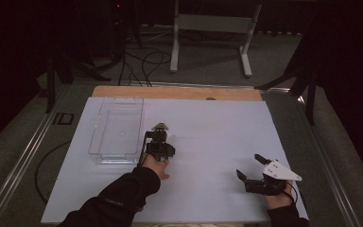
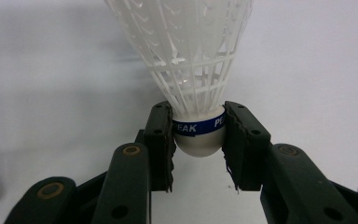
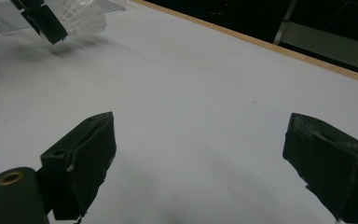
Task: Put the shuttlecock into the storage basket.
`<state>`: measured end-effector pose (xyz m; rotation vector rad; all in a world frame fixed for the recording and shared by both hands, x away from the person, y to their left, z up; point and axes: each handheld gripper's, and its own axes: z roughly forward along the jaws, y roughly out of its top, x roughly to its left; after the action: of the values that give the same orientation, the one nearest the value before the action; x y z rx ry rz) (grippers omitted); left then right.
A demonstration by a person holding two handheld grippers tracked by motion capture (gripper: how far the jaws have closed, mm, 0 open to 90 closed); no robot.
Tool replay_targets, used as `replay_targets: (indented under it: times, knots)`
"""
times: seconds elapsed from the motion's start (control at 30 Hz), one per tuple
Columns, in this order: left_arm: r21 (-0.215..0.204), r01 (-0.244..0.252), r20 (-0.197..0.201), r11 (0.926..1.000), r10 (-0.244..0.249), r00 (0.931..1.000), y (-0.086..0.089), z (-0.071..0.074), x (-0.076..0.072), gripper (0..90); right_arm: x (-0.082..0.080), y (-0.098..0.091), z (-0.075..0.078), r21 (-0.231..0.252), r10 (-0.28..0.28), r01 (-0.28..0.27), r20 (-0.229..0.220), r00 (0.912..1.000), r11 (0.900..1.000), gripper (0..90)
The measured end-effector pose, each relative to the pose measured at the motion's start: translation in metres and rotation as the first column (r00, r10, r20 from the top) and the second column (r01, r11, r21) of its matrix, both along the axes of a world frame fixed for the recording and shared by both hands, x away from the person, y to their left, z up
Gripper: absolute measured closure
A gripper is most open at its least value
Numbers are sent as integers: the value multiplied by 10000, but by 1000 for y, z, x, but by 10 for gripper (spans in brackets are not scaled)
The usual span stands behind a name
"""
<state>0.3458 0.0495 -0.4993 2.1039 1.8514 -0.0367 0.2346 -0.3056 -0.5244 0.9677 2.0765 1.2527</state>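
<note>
A white plastic shuttlecock point(image 2: 193, 60) with a blue band around its cork base is clamped between the two black pads of my left gripper point(image 2: 199, 135), skirt pointing away from the camera. In the high view the left gripper point(image 1: 159, 137) sits near the middle of the white table sheet, just right of the clear tray. In the right gripper view the shuttlecock's skirt point(image 3: 81, 16) shows at top left, beside the left gripper's pad. My right gripper point(image 1: 250, 165) rests at the front right of the sheet, and its jaws point(image 3: 200, 158) stand wide apart over bare surface.
A clear plastic tray point(image 1: 118, 127) lies on the left half of the white sheet point(image 1: 208, 142), close to the left gripper. A wooden strip point(image 1: 179, 92) edges the far side. Beyond it stand a metal frame point(image 1: 212, 33) and cables on a dark floor.
</note>
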Motion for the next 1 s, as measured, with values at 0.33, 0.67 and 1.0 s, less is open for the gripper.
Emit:
replay_targets:
  times: [0.33, 0.67, 1.0]
  knots:
    - [410, 2062, -31, 9776, -2063, 9785, -8, 9, -2, 653, 0, 0, 0, 29, 8, -8, -13, 10000, 10000, 96]
    - [353, 4716, 182, 8811, -4724, 8812, -13, 17, -5, 655, 0, 0, 0, 55, 14, -14, -11, 10000, 10000, 96]
    - [271, 6443, 456, 7643, -6448, 7630, -11, 29, -8, 654, 0, 0, 0, 41, 42, -42, -23, 10000, 10000, 96]
